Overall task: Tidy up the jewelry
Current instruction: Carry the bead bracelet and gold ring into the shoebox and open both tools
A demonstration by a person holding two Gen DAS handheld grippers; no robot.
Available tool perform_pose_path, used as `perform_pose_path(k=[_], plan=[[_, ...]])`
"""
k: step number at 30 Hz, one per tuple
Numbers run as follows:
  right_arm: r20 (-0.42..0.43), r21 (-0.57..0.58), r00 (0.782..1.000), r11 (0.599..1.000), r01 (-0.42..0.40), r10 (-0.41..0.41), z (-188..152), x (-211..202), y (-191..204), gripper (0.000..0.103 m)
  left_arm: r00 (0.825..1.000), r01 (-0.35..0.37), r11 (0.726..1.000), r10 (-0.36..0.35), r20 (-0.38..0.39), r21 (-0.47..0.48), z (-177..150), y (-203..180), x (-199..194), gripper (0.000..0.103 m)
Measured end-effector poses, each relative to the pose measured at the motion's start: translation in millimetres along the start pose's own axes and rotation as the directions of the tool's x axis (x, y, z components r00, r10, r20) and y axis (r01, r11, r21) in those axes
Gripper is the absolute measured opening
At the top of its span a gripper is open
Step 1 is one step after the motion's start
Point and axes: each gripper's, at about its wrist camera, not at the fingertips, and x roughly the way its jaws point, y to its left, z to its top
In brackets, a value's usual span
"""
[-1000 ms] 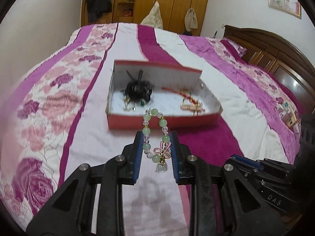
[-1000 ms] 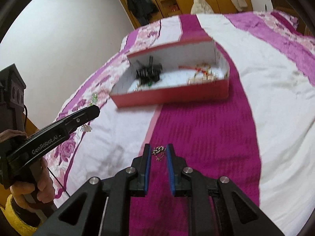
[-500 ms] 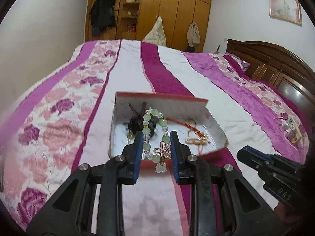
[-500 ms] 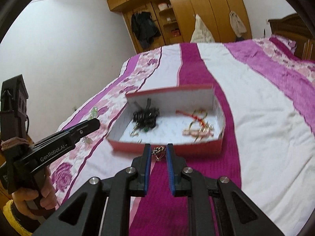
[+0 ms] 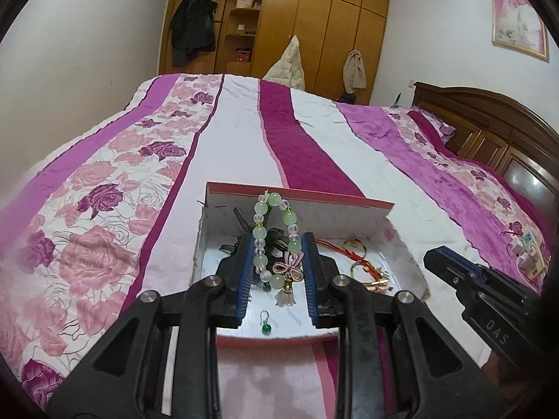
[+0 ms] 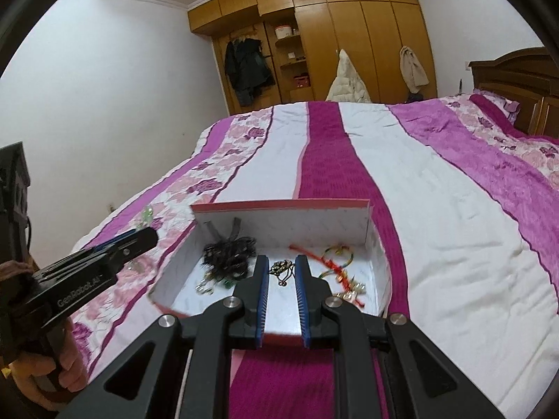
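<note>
- I am looking out over the bed (image 5: pixel 314 129), its striped and rose-patterned cover filling most of both wrist views; its near edge is falling below the frame, cut off by my own rig.
- The wardrobe (image 6: pixel 349 35) is standing beyond the far end of the bed, with a dark coat and two pale garments hanging on it; the small things on its open shelves are too far off for me to name.
- The red box (image 5: pixel 300 195) is lying open on the bed just ahead of me, white inside, its far wall standing up; my grippers are hiding much of its near wall and floor.
- My left gripper (image 5: pixel 276 262) is pinching the green bead bracelet (image 5: pixel 260 234) between its blue pads, the loop rising upright above the fingertips, a pink knot and a pale bell charm dangling below, all over the box.
- My right gripper (image 6: pixel 282 274) is nearly closed on a small dark chain (image 6: pixel 281 267), also above the box; I cannot make out what kind of piece it is.
- Inside the box I am seeing a black tangle (image 6: pixel 227 255), a red cord piece (image 6: pixel 328 262) with gold bits, and a green drop earring (image 5: pixel 265 324); the tangle is too knotted to read.
</note>
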Motion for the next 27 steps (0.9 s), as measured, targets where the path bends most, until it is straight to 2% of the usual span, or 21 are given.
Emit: perform_pose_path(k=[9, 18, 27], plan=[[-0.039, 0.006, 0.998, 0.999, 0.053, -0.053, -0.1, 51.2, -21.8, 0.017, 0.998, -0.017, 1.000, 0.017, -0.055, 0.000, -6.5, 4.6, 43.1, 0.019], [-0.141, 0.032, 0.986, 0.995, 0.097, -0.092, -11.8, 93.4, -49.0, 0.017, 0.985, -0.032, 0.999, 0.030, -0.171, -0.007, -22.3, 8.7, 90.5, 0.019], [-0.187, 0.031, 0.976, 0.993, 0.115, -0.107, -19.5, 108.5, -56.9, 0.018, 0.978, -0.015, 1.000, 0.012, -0.210, -0.015, -27.6, 9.2, 103.0, 0.024]])
